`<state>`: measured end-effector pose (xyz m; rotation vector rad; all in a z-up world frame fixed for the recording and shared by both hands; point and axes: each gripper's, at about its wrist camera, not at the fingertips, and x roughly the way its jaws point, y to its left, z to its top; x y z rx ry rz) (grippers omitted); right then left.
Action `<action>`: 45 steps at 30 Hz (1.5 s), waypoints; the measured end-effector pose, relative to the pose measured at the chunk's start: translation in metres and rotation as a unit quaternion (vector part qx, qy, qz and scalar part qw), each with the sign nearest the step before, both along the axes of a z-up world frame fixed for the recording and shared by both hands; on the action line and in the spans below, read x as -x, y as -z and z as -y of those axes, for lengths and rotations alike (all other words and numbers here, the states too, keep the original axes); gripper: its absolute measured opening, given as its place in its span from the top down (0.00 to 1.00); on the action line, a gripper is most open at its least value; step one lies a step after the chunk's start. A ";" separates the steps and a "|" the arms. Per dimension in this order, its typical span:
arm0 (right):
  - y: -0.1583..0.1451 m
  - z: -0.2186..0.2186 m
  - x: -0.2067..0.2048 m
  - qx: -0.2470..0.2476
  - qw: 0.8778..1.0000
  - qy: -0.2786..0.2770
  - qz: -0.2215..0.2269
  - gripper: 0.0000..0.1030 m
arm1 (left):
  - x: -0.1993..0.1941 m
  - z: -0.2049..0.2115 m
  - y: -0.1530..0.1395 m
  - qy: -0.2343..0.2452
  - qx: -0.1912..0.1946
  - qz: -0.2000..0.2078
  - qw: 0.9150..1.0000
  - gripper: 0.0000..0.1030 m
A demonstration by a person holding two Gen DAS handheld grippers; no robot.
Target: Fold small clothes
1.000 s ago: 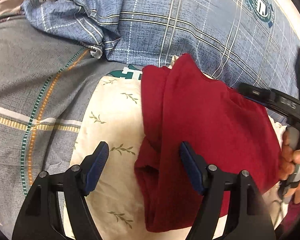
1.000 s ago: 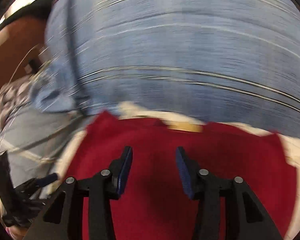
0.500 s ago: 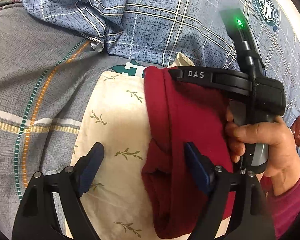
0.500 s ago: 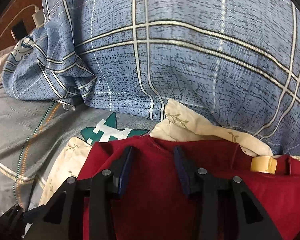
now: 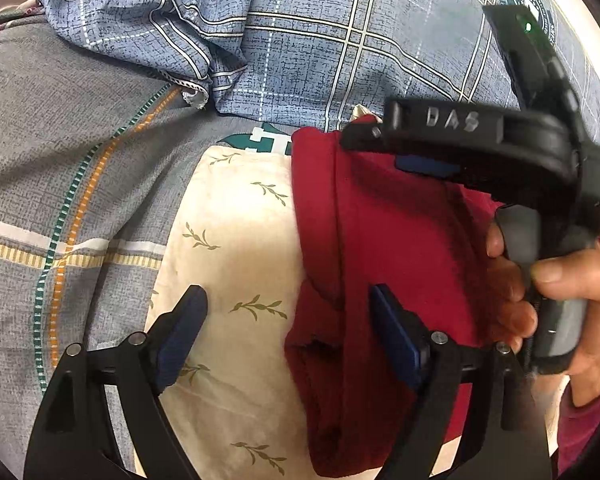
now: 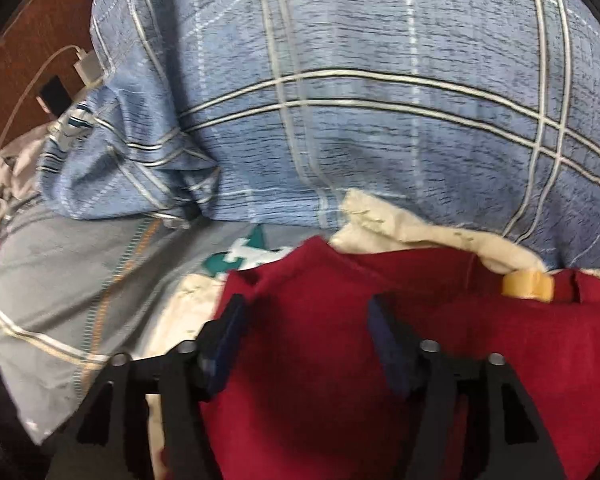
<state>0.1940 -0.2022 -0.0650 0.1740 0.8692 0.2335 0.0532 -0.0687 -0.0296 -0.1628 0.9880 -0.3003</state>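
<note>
A bed fills both views, and nothing of the wider room shows except a dark brown surface at the far left edge of the right wrist view. In the left wrist view, going left to right: a grey bedsheet (image 5: 60, 168) with a green and orange stripe covers the left side; a rumpled blue plaid quilt (image 5: 320, 48) lies along the top; a cream cloth (image 5: 236, 240) printed with small green sprigs lies on the sheet in the middle; and on its right half lies the dark red garment (image 5: 380, 248), folded into a long strip (its left edge runs straight down the cream cloth). The left gripper (image 5: 288, 316) hangs spread wide above them, one blue pad over the cream cloth and the other over the red fabric, gripping nothing. At the right, a hand (image 5: 540, 292) holds the right gripper's handle. The right wrist view adds what the left does not: at far left a white plug (image 6: 86, 68) and cable rest on the brown surface, and at right a tan label (image 6: 526, 286) sits at the garment's top edge. The right gripper (image 6: 306, 328) has just been opening; its jaws stand released, apart over the garment's upper left corner, with red cloth below them and none pinched.
</note>
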 end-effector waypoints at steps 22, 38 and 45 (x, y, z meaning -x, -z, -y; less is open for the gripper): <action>-0.024 -0.009 0.014 0.062 0.997 -0.049 0.008 0.84 | 0.002 0.001 -0.009 0.017 0.075 0.002 0.997 0.18; -0.049 0.016 0.034 -0.019 0.999 -0.044 -0.022 0.53 | 0.007 0.003 -0.022 0.050 0.096 0.021 0.994 0.80; -0.040 -0.011 0.027 0.030 0.997 -0.051 -0.050 0.29 | 0.017 0.004 -0.032 0.062 0.101 0.042 0.992 0.81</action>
